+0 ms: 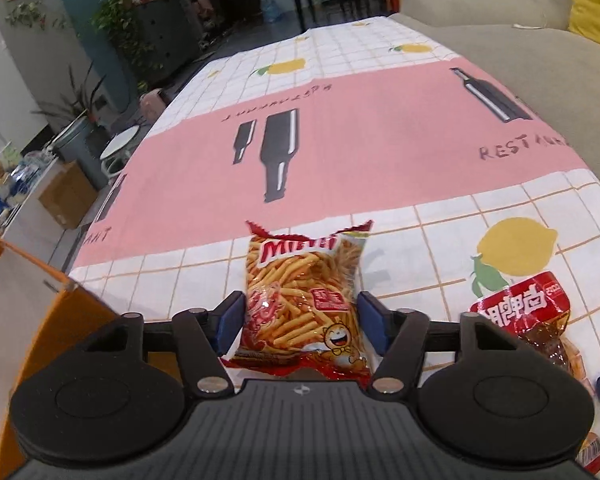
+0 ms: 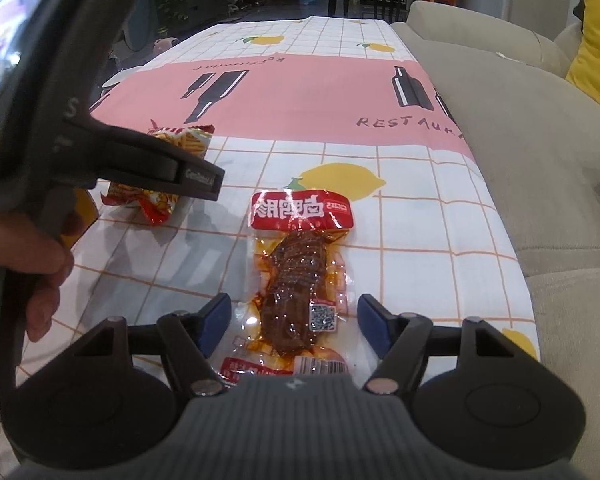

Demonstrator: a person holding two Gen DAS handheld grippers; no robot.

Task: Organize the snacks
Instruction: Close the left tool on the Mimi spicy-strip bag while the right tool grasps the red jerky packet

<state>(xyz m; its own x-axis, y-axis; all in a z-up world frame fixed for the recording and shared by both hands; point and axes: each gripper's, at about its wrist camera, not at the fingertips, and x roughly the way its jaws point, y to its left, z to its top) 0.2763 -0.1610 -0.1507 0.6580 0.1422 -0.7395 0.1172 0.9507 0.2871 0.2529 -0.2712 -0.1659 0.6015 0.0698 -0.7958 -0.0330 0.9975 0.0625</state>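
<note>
- Left claw (image 1: 300, 322) spread, blue pads flanking a red crisp-stick bag (image 1: 304, 300), its top lettering partly creased
- Right claw (image 2: 294, 322) spread astride a clear vacuum pack of brown meat (image 2: 298, 272), with red Chinese header and QR code
- Both lie near on the worktop (image 1: 380, 152), whose cloth reads "RESTAU…"

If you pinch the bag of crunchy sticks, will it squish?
Probably. The stick snack bag looks puffy and crinkly, so it should dent between the left gripper pads. It likely weighs little, and its glossy film may slip. The thin sticks could snap if squeezed hard.
</note>
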